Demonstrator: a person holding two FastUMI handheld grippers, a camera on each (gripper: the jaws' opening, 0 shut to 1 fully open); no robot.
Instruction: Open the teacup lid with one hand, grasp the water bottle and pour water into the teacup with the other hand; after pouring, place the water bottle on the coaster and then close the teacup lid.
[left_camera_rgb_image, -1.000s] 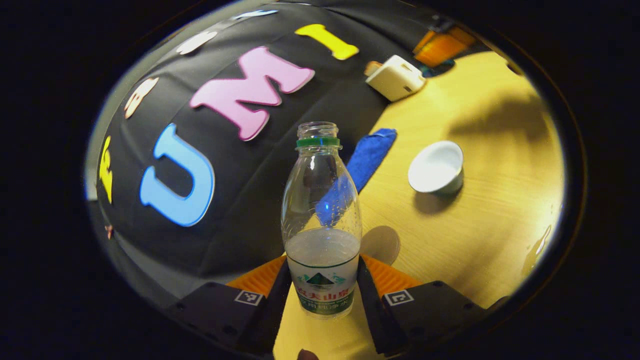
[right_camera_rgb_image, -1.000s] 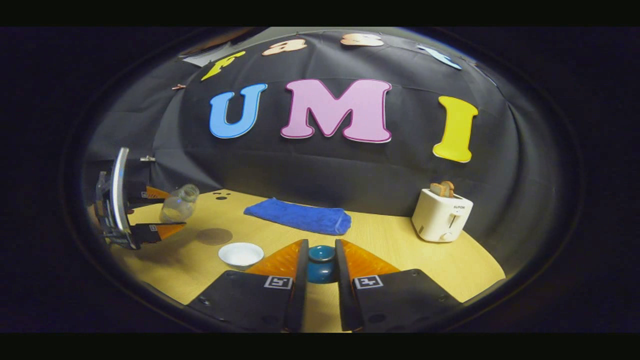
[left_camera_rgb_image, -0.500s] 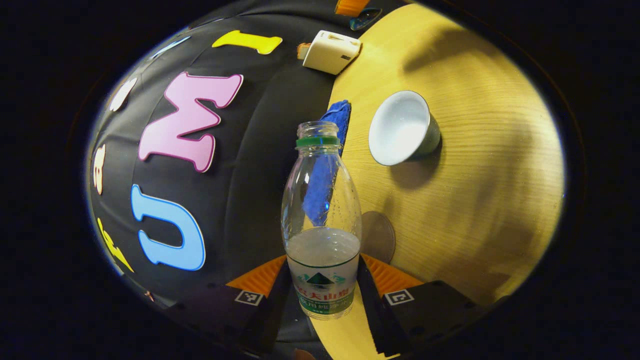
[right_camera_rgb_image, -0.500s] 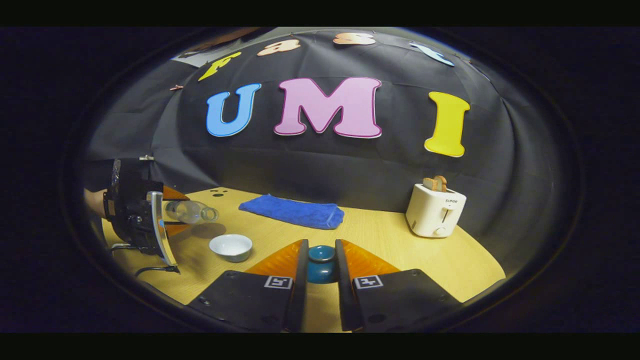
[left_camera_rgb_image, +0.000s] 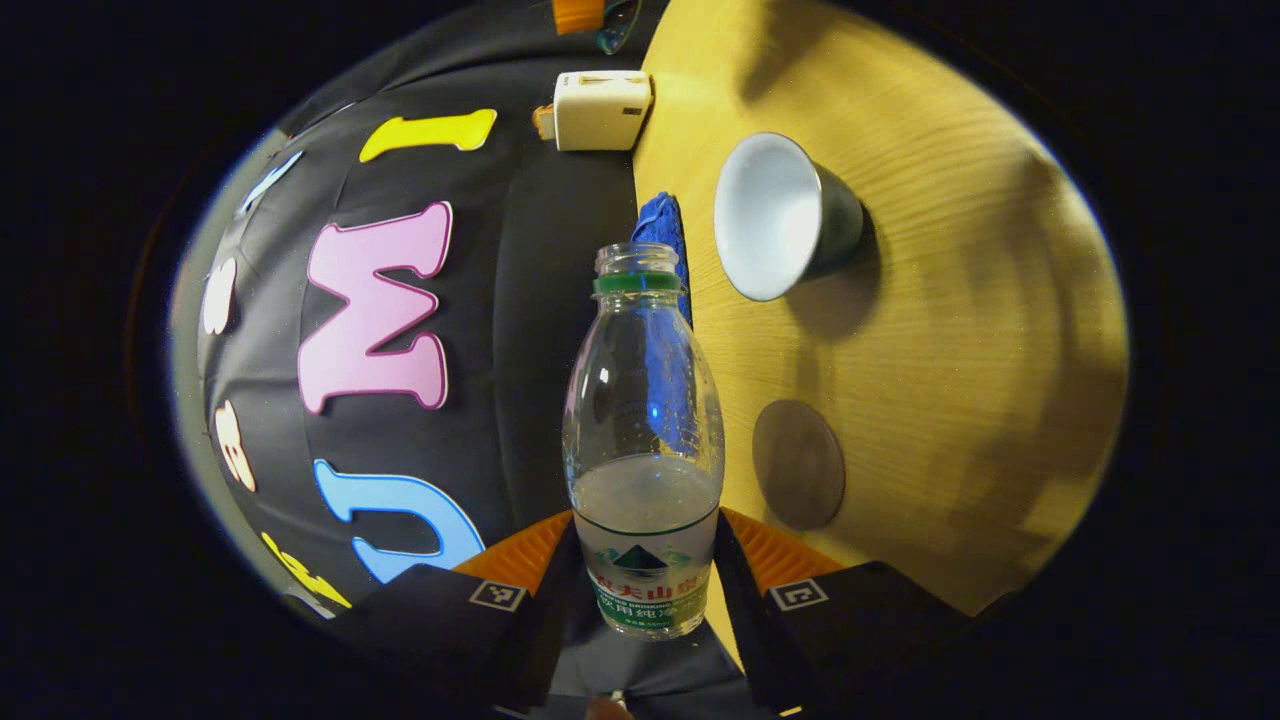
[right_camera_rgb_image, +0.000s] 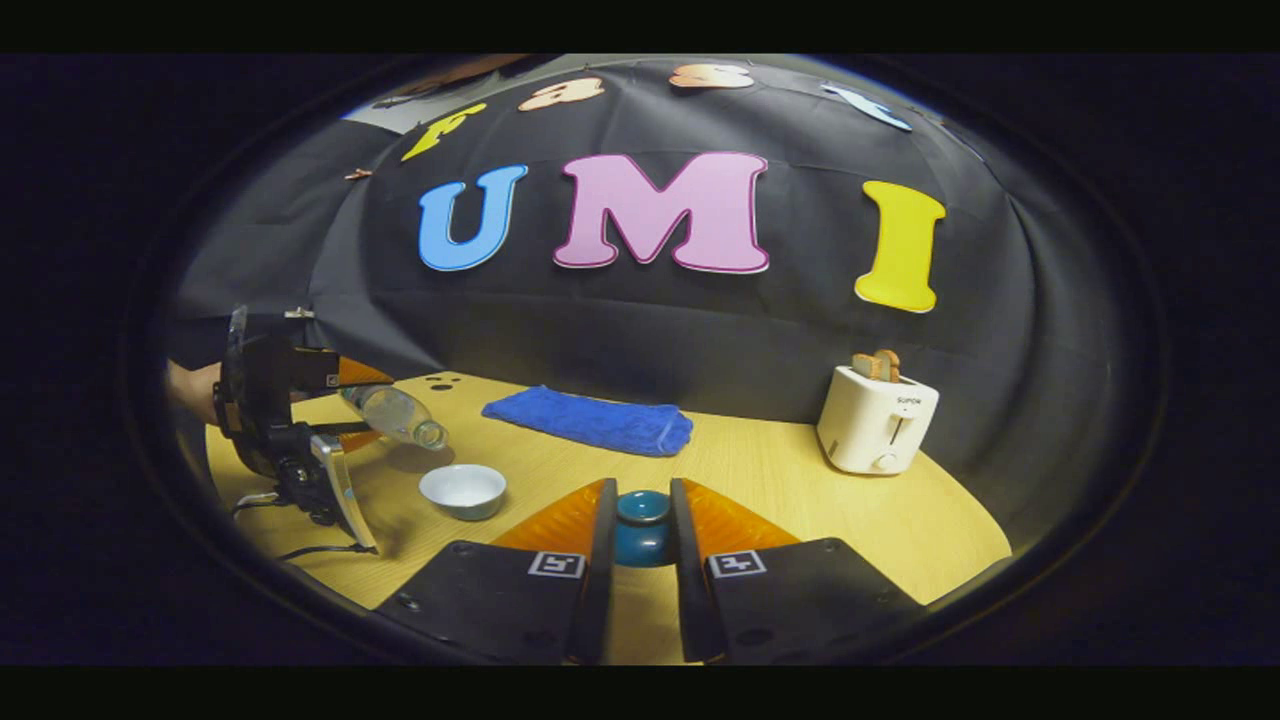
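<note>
In the left gripper view, the left gripper (left_camera_rgb_image: 645, 585) clamps both fingers on the uncapped water bottle (left_camera_rgb_image: 643, 440) at lower centre; the teacup (left_camera_rgb_image: 782, 216) sits upper right, the coaster (left_camera_rgb_image: 798, 464) below it. In the right gripper view, the right gripper (right_camera_rgb_image: 640, 545) clamps the blue teacup lid (right_camera_rgb_image: 641, 528) at bottom centre.

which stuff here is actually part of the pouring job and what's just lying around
Part of the job:
- water bottle, in the left hand-held gripper
- teacup, open
- teacup lid, in the right hand-held gripper
- coaster

Just lying about:
- blue towel
- toaster
</note>
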